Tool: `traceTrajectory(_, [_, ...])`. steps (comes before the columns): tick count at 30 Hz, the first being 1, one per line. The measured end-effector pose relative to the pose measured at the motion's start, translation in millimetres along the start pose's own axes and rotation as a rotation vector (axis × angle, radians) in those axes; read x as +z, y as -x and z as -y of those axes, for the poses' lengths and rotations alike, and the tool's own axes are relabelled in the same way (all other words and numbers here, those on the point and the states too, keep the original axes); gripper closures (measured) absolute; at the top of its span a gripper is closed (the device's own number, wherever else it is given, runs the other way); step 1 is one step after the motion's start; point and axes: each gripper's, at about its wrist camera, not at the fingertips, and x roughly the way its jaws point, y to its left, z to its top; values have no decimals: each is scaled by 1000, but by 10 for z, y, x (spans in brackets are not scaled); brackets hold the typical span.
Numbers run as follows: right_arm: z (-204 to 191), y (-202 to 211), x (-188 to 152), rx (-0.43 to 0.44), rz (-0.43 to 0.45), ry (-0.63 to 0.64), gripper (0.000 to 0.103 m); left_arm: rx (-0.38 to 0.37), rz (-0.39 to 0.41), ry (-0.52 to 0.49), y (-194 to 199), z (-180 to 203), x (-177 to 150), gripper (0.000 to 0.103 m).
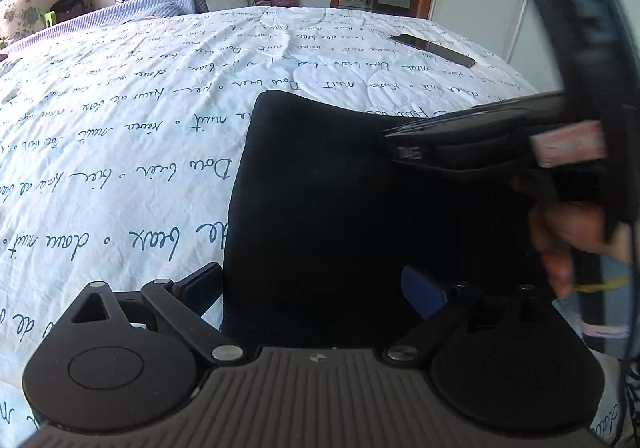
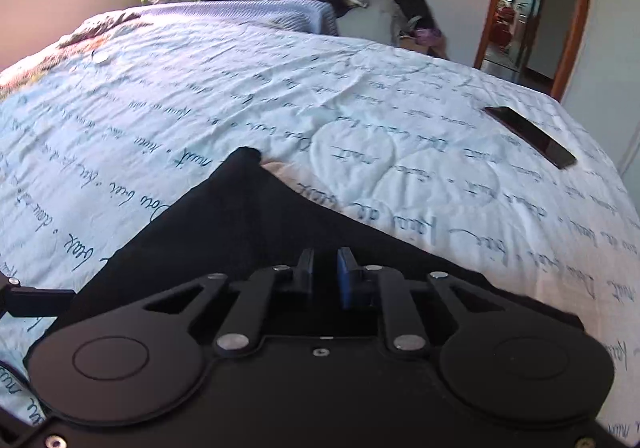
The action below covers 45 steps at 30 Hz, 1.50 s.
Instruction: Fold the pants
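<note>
Right gripper fingers nearly together over black pants; whether pinching cloth, cannot tell. Left gripper fingers spread, released, straddling pants edge on bed. Best: pinch both layers, lift level, lay edges flush. One pants, one phone, two grippers.

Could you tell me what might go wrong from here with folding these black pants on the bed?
The right gripper has closed to a narrow gap above the pants; whether it holds cloth is unclear, so a lift might bring nothing.

The left gripper is open, so that side may drag.

The phone lies on the quilt and could shift if it gets tugged.
</note>
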Motion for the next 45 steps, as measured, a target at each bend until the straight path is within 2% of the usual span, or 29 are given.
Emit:
traceTrajectory(2, [46,-180,48,-15,-18,-7,88,-4,-3,10,-11,-14,-1,5])
traceTrajectory(4, [86,-115,130,-21,-7,-52,88,-19,-1,14,28,-35,10,9])
traceTrajectory(7, [-13,108,262,90,69,-63,88,-23,33,11,110,-62,17,8])
traceTrajectory(9, [-121,32,346,153,53,-47,88,-5,14,-2,55,-51,29,7])
traceTrajectory(13, [-247,-473,374,129,-53,5,88,-16,-15,42,-20,-79,27,6])
traceTrajectory(16, [-142,-326,381,120,-10,-43,88,-28,-33,46,-25,-105,61,6])
traceTrajectory(20, [92,261,156,49,82,-33,80,-56,-35,79,1,-134,128,8])
traceTrajectory(23, [358,604,-185,5,74,-72,67,-58,-29,64,6,-29,182,7])
traceTrajectory(26, [566,788,-569,-63,31,-97,66,-8,-31,24,-65,124,182,4])
traceTrajectory(27, [617,799,-678,-82,23,-91,65,12,-29,7,-118,176,165,1])
traceTrajectory(29, [682,815,-846,-73,66,-58,67,36,-21,-4,-191,234,128,0])
traceTrajectory(31, [686,882,-831,-118,66,-77,67,48,-19,9,-160,262,140,1])
traceTrajectory(32, [657,936,-803,-178,71,-84,56,58,-19,4,-142,273,151,1])
traceTrajectory(33, [634,1003,-798,-206,101,-78,55,61,-20,-1,-132,277,155,1])
traceTrajectory(37, [617,1185,-854,-116,146,-140,53,66,-21,10,-129,267,131,0])
traceTrajectory(41, [539,1040,-1002,-154,88,-104,50,84,-13,2,-174,309,144,0])
traceTrajectory(44, [575,987,-1099,-186,104,-116,36,103,-6,-10,-174,366,126,0])
traceTrajectory(45, [594,999,-1094,-185,104,-137,36,109,-2,-14,-160,372,108,0])
